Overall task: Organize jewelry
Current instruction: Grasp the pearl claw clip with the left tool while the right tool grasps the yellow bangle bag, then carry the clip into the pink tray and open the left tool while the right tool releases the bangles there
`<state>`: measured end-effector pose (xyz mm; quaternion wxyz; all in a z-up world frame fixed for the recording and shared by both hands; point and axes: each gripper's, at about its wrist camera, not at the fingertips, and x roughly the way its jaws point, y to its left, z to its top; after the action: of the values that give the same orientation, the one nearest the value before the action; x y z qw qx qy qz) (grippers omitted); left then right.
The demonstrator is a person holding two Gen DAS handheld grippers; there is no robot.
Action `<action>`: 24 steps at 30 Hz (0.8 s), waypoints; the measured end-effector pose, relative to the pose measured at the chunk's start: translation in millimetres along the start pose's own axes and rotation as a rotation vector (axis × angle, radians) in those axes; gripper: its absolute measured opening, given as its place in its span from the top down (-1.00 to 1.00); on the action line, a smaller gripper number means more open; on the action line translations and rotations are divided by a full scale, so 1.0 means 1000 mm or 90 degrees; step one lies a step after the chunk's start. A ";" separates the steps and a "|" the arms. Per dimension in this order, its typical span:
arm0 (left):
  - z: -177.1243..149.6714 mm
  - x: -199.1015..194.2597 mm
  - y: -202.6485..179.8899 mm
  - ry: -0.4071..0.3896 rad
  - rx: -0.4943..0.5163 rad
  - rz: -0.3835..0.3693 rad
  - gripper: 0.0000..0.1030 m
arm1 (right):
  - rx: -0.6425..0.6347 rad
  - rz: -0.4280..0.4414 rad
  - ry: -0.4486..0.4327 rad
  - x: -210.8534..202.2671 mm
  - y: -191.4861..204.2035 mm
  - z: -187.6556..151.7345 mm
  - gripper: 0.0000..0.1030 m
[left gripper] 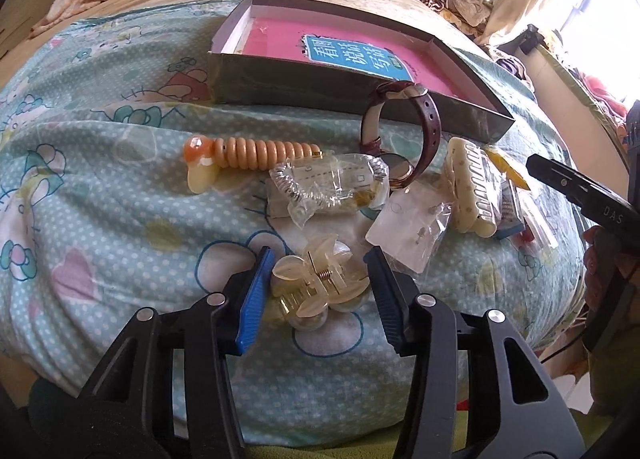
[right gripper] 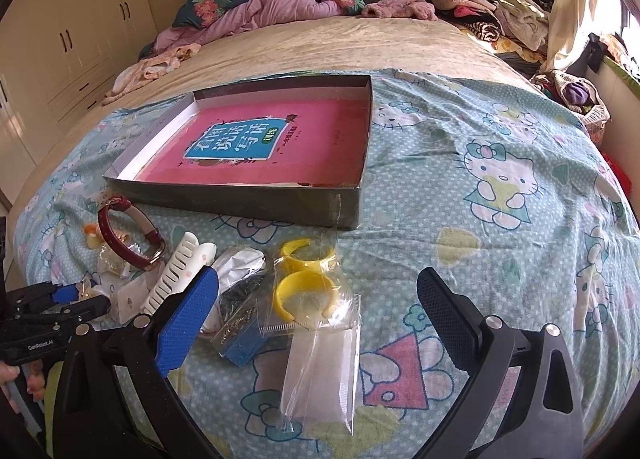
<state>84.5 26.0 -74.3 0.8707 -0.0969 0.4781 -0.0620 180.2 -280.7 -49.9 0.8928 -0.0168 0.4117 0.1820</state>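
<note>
Left gripper (left gripper: 318, 293) straddled the translucent flower hair claw (left gripper: 318, 287) on the bed (left gripper: 120, 219). Left pad seemed to touch it; a gap showed at the right pad, so I judged it not yet clamped. Right gripper (right gripper: 316, 323) hung released above the bagged yellow bangles (right gripper: 306, 279), beside the white hair claw (right gripper: 180, 271). The maroon-strapped watch (left gripper: 404, 135) leaned by the shallow box (left gripper: 352, 79), which lay well apart from the pile and held only a pink book (right gripper: 260, 139), presumably the drop-off.

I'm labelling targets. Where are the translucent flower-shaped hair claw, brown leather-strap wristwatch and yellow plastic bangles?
translucent flower-shaped hair claw (left gripper: 320, 283): left wrist view, spring hinge.
brown leather-strap wristwatch (left gripper: 433, 131): left wrist view, strap.
yellow plastic bangles (right gripper: 305, 290): right wrist view, nearer bangle's band.
</note>
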 end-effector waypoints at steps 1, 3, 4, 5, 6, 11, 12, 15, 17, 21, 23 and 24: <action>0.002 -0.001 0.000 -0.005 0.001 -0.004 0.22 | -0.001 0.001 0.001 0.002 0.000 0.001 -0.91; 0.004 -0.005 0.000 -0.015 0.002 -0.007 0.22 | -0.002 0.005 0.006 0.007 -0.001 0.001 -0.90; 0.007 -0.006 0.000 -0.019 0.002 -0.007 0.22 | -0.001 0.010 0.012 0.010 -0.002 0.002 -0.79; 0.009 -0.008 0.002 -0.024 -0.001 -0.008 0.23 | -0.001 0.012 0.021 0.014 -0.002 0.002 -0.65; 0.012 -0.010 0.002 -0.028 -0.004 -0.008 0.22 | -0.002 0.014 0.028 0.017 -0.002 0.002 -0.61; 0.025 -0.017 0.011 -0.047 -0.021 -0.004 0.23 | -0.014 0.030 0.049 0.034 -0.003 0.000 -0.11; 0.028 -0.018 0.013 -0.051 -0.023 -0.001 0.23 | -0.014 0.037 0.052 0.035 -0.003 0.000 -0.04; 0.037 -0.021 0.018 -0.059 -0.030 0.003 0.22 | -0.016 0.045 0.045 0.034 -0.004 0.001 0.09; 0.042 -0.023 0.021 -0.065 -0.032 0.005 0.23 | -0.016 0.048 0.040 0.030 -0.005 0.002 0.10; 0.055 -0.027 0.026 -0.075 -0.035 0.004 0.23 | -0.015 0.060 0.025 0.017 -0.008 0.005 0.12; 0.061 -0.028 0.029 -0.081 -0.039 0.004 0.22 | -0.014 0.065 0.018 0.009 -0.010 0.007 0.12; 0.063 -0.028 0.029 -0.083 -0.040 0.004 0.22 | -0.015 0.068 0.012 0.005 -0.010 0.009 0.12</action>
<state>123.7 67.0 -25.1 0.8967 -0.1267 0.4224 -0.0374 192.8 -287.0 -48.5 0.8777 -0.0069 0.4183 0.2339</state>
